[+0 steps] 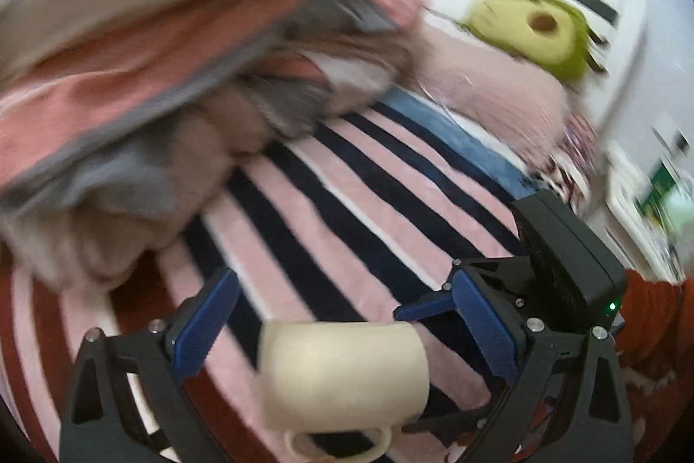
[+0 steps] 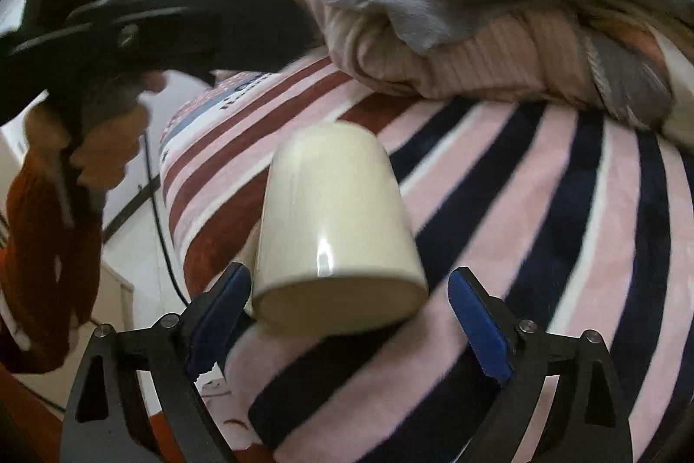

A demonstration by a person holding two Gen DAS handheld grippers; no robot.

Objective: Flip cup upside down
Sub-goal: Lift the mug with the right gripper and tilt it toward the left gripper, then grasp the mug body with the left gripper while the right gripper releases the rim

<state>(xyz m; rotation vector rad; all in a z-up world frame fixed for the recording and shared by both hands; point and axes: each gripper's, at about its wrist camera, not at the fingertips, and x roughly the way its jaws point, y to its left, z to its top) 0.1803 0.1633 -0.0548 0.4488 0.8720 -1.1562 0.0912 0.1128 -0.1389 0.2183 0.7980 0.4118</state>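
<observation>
A cream ceramic cup lies tilted on the striped blanket, its closed base toward the right wrist camera. My right gripper is open, its blue pads either side of the cup's base; the left pad is at the cup's edge, the right pad apart from it. In the left wrist view the cup lies sideways with its handle pointing down. My left gripper is open above it and holds nothing. The right gripper's body shows at the right of that view.
A heap of pink and grey bedding lies behind the cup. An avocado plush rests on a pink pillow by the white headboard. The bed's left edge drops to a white floor with a black cable.
</observation>
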